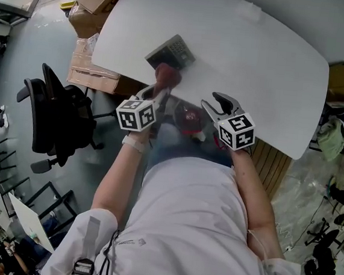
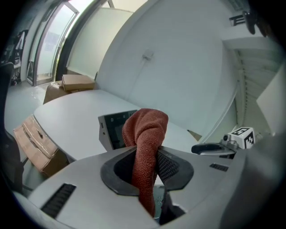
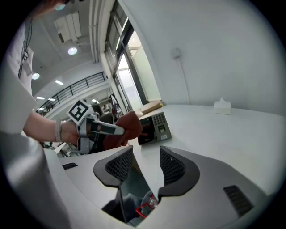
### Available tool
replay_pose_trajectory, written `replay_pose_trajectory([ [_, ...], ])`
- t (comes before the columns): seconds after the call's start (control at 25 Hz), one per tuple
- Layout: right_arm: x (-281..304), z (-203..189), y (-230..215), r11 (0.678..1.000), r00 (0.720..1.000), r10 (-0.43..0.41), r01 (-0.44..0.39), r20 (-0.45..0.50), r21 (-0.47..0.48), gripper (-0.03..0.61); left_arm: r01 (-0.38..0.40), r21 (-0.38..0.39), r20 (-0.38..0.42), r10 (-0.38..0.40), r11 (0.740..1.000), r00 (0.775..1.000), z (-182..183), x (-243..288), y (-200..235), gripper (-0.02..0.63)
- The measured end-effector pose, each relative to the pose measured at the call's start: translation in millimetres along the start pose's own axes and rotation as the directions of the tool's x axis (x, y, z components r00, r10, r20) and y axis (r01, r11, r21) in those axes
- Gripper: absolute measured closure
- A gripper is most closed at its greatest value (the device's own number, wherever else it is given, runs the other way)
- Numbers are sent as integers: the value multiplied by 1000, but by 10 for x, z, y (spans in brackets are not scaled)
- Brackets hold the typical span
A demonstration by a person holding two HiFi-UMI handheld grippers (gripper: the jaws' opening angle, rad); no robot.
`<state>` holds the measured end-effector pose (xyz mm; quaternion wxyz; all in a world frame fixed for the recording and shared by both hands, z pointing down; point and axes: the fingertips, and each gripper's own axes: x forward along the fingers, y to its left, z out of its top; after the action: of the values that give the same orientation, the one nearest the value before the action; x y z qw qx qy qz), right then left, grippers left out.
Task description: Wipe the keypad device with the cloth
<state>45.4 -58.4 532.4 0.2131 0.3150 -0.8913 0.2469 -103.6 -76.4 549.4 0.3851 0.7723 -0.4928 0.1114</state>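
The white desk (image 1: pixel 246 62) carries the keypad device (image 1: pixel 171 52) near its left edge. The device's long axis runs along that edge and its sloped key face points towards the person, ready for wiping. The left claw (image 2: pixel 149 167) is clamped on the rust-red cloth (image 2: pixel 145 134), whose bunched end points at the device, perhaps touching it. The right claw (image 3: pixel 145 167) hangs apart and empty, probably kept spare.
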Motion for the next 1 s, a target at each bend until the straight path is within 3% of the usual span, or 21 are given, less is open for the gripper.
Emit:
replay_pose_trajectory([
  [0.12,-133,387,144,998,989,65,-66,135,1,385,-21,42,113,16,999,993,239,-362,-212,525],
  [0.24,-288,642,383,991,970,136,-134,203,-23,392,-32,60,201,19,998,979,367,-710,-449,525],
  [0.4,-440,918,812,975,937,224,-212,270,-70,497,-28,75,293,5,997,956,504,-1159,-678,525],
  [0.48,-496,1003,1045,967,923,252,-233,290,-98,515,-12,113,333,-26,993,942,556,-1381,-798,525],
  [0.6,-579,1052,1349,962,912,270,-243,309,-123,518,15,193,366,-86,981,926,576,-1689,-988,525],
  [0.76,-721,1061,1682,968,906,244,-208,345,-140,525,31,234,395,-125,972,910,522,-2119,-1079,525],
  [1.0,-1060,958,2199,979,902,186,-134,389,-156,537,32,302,394,-155,953,906,223,-2756,-1131,525],
])
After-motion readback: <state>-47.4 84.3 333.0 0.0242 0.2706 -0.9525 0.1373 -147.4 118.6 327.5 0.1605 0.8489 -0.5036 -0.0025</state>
